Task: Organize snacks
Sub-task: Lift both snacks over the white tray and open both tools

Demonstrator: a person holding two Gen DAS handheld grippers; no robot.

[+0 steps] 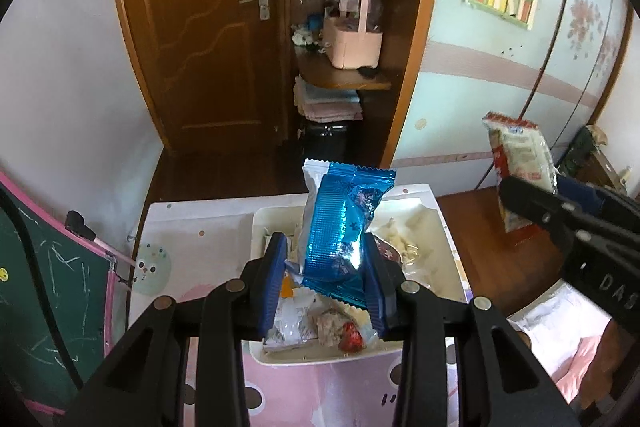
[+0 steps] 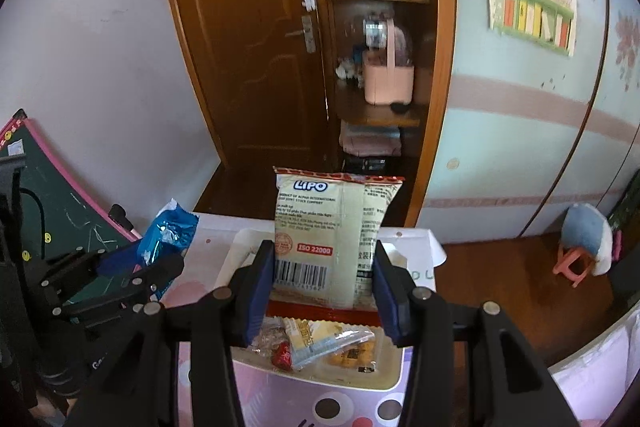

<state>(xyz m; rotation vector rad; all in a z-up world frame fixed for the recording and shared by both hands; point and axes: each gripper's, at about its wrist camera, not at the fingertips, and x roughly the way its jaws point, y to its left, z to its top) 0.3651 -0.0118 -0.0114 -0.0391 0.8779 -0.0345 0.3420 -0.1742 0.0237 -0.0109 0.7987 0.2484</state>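
My left gripper [image 1: 326, 263] is shut on a shiny blue snack packet [image 1: 344, 227] and holds it upright above a white tray [image 1: 320, 357] full of wrapped snacks. My right gripper [image 2: 324, 279] is shut on a cream and red Lipo biscuit packet [image 2: 332, 235], also upright above the tray [image 2: 320, 377]. In the left wrist view the right gripper [image 1: 560, 215] shows at the right with its packet [image 1: 520, 163]. In the right wrist view the left gripper [image 2: 132, 275] shows at the left with the blue packet [image 2: 168, 233].
The tray sits on a low pink and white table [image 1: 192, 239]. A green chalkboard [image 1: 44, 267] leans at the left. A wooden door [image 1: 200, 27] and open shelves with a pink basket [image 1: 352, 43] stand behind. A small pink stool [image 2: 580, 251] is at the right.
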